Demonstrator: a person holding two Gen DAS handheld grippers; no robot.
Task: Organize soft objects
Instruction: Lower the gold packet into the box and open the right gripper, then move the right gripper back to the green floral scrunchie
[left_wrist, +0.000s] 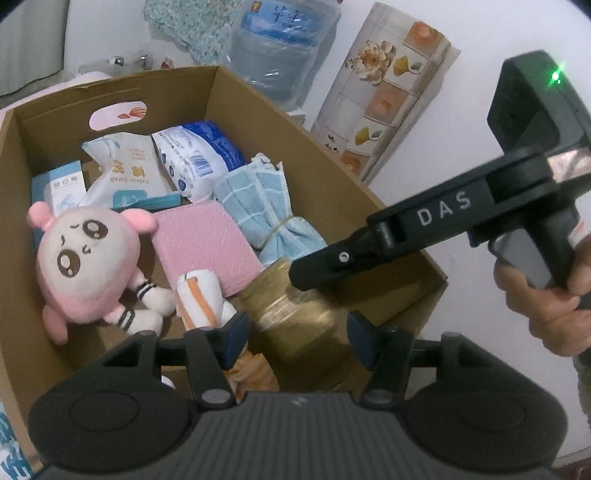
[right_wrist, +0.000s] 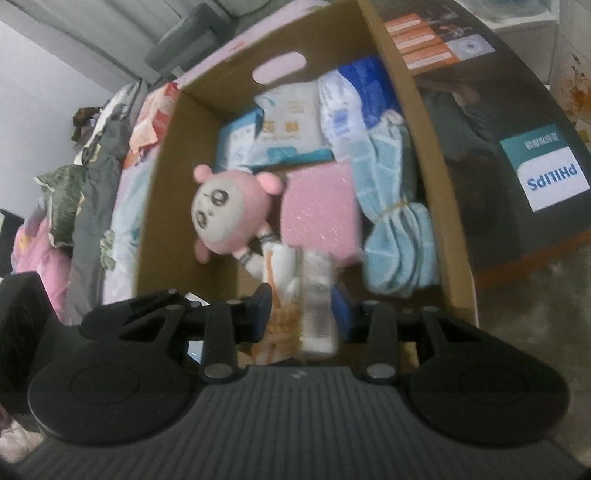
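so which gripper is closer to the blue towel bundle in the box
Right. The right gripper's tip hangs just beside the blue towel bundle; the left gripper is farther back, towards the box's near side.

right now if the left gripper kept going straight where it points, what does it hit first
Most likely the gold object lying between the left gripper fingers, at the near end of the cardboard box; depth is hard to judge.

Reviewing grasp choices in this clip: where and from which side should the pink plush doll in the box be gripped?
Grip the pink plush doll across its big round head, coming from above. It lies face up on the floor of the cardboard box, the head its bulkiest part. Its thin legs lie against the rolled cloth.
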